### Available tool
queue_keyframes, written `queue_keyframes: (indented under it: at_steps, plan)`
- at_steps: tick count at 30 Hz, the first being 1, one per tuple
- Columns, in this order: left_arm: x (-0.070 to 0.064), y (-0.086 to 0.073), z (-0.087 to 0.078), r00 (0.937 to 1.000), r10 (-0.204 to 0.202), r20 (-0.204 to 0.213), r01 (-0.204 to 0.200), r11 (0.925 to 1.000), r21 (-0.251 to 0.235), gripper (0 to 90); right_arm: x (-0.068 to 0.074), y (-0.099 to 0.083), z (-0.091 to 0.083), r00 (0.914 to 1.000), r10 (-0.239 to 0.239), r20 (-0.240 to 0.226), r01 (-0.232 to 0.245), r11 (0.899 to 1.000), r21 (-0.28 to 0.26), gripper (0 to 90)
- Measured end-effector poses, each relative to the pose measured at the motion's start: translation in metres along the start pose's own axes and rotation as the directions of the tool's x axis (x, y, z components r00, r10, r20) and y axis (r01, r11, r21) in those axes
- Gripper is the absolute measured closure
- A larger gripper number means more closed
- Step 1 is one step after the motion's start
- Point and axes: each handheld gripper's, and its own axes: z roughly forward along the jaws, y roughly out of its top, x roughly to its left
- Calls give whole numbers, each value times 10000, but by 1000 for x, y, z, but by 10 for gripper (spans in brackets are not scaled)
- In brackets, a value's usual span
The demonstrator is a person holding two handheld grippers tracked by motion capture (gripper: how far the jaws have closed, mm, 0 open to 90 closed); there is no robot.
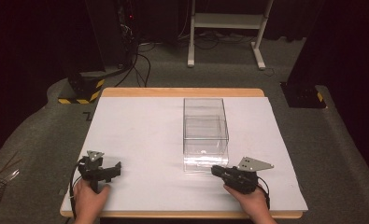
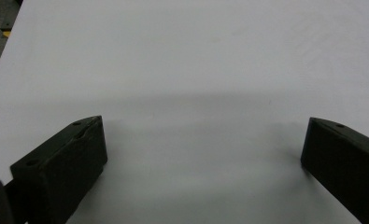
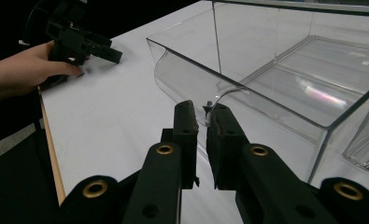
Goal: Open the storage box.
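A clear plastic box (image 1: pixel 205 127) stands right of centre on the white table (image 1: pixel 140 130), its inner tray visible through the walls. My right gripper (image 1: pixel 215 170) lies low at the box's near end. In the right gripper view its jaws (image 3: pixel 202 111) are almost together, with the thin curved front lip of the clear box (image 3: pixel 182 79) running into the narrow gap at their tips. My left gripper (image 1: pixel 115 169) rests near the table's front left, well apart from the box. Its jaws (image 2: pixel 203 149) stand wide open over bare white surface.
The table's wooden edge (image 1: pixel 182 92) runs along the far side, and its front edge (image 1: pixel 182 215) is just below both hands. Beyond it are grey carpet, a white frame (image 1: pixel 226 28), cables and black stands. The other hand's gripper (image 3: pixel 86 44) shows far off.
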Motion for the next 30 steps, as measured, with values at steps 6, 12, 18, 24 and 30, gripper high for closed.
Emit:
queue_keyframes:
  at_steps: [6, 12, 18, 24, 30]
  plan:
    - [0, 0, 0, 10000, -12, -2, 12, 10000, -14, 4, 3, -2, -5, 9999, -73, -75, 74, 10000, 56, 825]
    - [0, 0, 0, 10000, -3, -6, 3, 10000, -15, 4, 5, -5, -9, 9999, -48, -133, 49, 10000, 74, 825]
    - [0, 0, 0, 10000, 0, -7, 0, 10000, -17, 4, 8, -8, -12, 9997, -75, -222, 77, 9999, 90, 826]
    - [0, 0, 0, 10000, 1, -10, -1, 10000, -19, 4, 12, -11, -17, 9995, -133, -272, 137, 9998, 141, 826]
    - [0, 0, 0, 10000, -1, -9, 1, 10000, -17, 4, 14, -15, -21, 9992, -123, -375, 130, 9998, 180, 825]
